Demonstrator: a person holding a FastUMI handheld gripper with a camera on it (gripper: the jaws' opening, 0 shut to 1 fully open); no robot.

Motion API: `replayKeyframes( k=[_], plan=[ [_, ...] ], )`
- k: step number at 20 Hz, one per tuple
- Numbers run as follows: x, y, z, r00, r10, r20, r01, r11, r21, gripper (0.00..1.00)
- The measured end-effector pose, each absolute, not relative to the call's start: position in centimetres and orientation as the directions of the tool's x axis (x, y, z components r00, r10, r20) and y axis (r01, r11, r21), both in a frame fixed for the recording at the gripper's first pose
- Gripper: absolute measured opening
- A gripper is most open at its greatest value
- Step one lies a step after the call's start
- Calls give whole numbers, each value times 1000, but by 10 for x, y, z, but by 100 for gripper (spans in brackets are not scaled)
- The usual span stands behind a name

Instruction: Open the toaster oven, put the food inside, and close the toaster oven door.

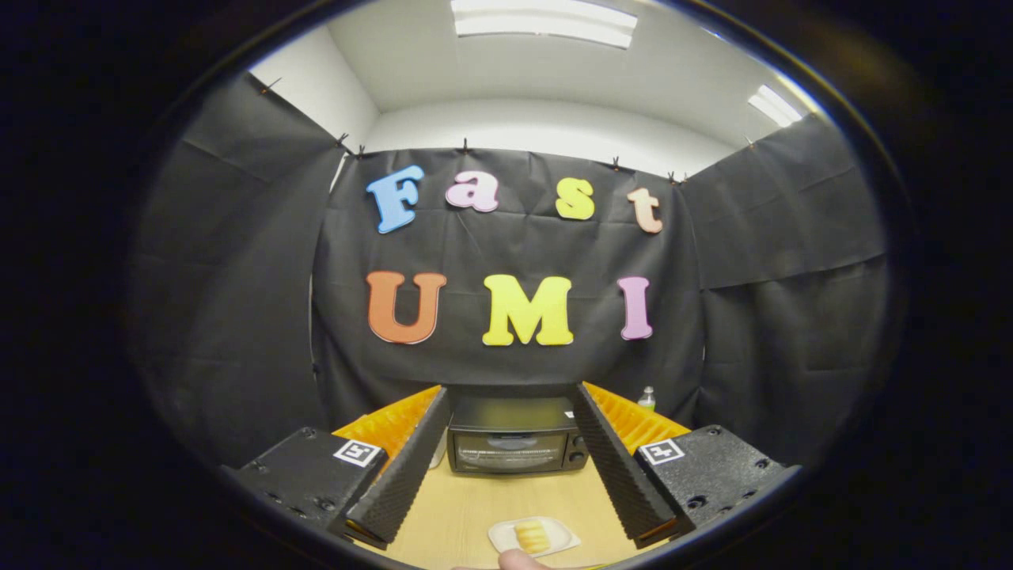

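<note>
1. Fingertip [518, 560], likely a person's, beside plate [554, 543] holding food [531, 537] on table [475, 507].
2. Gripper [510, 467] spread wide, holding nothing.
3. Toaster oven [516, 446] beyond fingers, door closed.
4. Bottle [647, 398] behind, right.

Sitting upright on the light wooden tabletop beyond the fingers, between them: a black boxy toaster oven [516, 446] with its glass door closed, knobs down its right side. Lying nearer, between the fingers: a yellow ridged piece of food [532, 537], resting on a small white rectangular plate [504, 537].
</note>
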State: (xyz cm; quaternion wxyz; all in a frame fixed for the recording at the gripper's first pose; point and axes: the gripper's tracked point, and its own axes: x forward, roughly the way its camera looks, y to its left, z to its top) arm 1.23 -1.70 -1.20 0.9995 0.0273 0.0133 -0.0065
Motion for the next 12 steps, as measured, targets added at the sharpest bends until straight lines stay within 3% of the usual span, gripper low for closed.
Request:
replayKeyframes(
  k=[3, 7, 12],
  plan=[
    [15, -8, -11, 998, 59, -15, -58, 996, 68, 100],
    [16, -8, -3, 985, 146, 91, -151, 987, 56, 100],
    [36, -20, -7, 979, 203, 24, -205, 974, 99, 100]
  ],
)
